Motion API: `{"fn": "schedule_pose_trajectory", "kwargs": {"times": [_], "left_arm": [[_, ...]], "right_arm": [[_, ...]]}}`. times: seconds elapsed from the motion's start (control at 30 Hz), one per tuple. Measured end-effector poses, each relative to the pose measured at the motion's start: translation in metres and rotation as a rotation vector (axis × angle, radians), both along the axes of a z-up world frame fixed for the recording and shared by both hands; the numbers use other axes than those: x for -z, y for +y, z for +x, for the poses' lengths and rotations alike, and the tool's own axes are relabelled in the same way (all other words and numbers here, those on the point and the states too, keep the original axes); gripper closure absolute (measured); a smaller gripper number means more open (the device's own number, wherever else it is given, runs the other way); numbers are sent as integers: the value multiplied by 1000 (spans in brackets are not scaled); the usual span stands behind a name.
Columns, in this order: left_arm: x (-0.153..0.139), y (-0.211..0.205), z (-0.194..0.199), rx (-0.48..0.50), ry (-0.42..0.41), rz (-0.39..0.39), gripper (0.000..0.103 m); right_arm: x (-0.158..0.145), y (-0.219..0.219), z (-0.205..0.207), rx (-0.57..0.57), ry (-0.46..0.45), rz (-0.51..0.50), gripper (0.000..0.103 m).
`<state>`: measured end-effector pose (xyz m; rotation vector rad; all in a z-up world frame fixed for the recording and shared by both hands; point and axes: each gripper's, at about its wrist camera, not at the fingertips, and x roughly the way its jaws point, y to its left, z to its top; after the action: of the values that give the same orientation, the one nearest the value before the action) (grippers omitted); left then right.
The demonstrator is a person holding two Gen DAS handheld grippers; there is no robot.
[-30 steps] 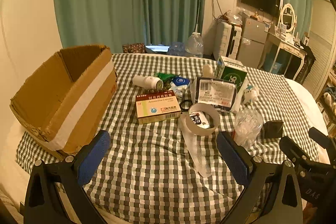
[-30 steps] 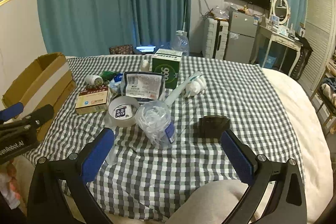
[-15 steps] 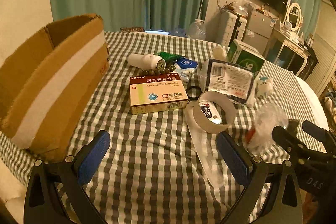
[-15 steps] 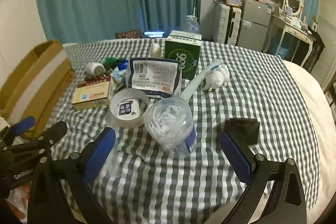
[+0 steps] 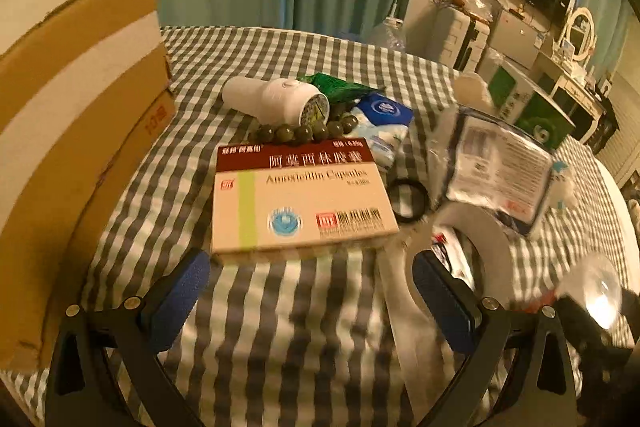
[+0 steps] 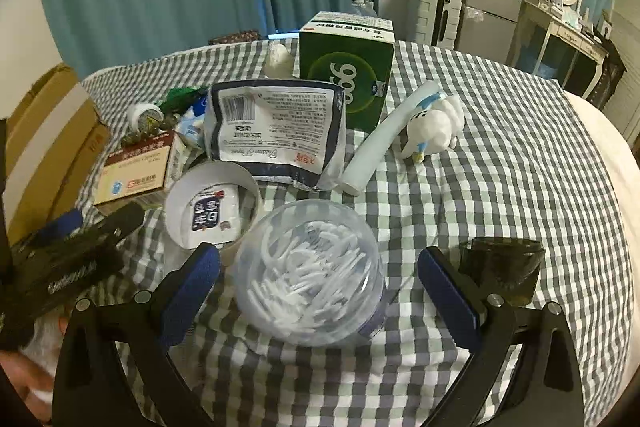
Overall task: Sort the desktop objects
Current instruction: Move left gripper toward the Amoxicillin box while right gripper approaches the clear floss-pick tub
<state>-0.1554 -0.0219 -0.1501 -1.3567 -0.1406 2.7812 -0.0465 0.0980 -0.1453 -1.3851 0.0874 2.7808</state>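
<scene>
A grey-checked tabletop (image 5: 280,327) carries the clutter. The amoxicillin box (image 5: 302,197) lies flat just ahead of the wide-open, empty left gripper (image 5: 308,291), beside the cardboard carton (image 5: 76,131). The right gripper (image 6: 318,287), also wide, brackets a clear tub of floss picks (image 6: 310,273).
</scene>
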Motion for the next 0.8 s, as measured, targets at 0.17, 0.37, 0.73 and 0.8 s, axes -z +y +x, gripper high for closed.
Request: {"fn": "schedule_pose_trajectory", "kwargs": {"times": [0.17,0.37,0.73,0.8], "left_arm": [[8,-2,-12,-8,19,-16,0],[7,-2,-15,0,37,-40,0],[2,-13,-21,34,14,-29,0],[0,-20,-21,49,18,-58,0]], "right_arm": [[10,4,-10,4,-48,-40,3],[15,3,-11,3,-64,-30,3],[16,-1,-14,12,-66,-10,3],[15,1,-14,13,-61,-7,3]]}}
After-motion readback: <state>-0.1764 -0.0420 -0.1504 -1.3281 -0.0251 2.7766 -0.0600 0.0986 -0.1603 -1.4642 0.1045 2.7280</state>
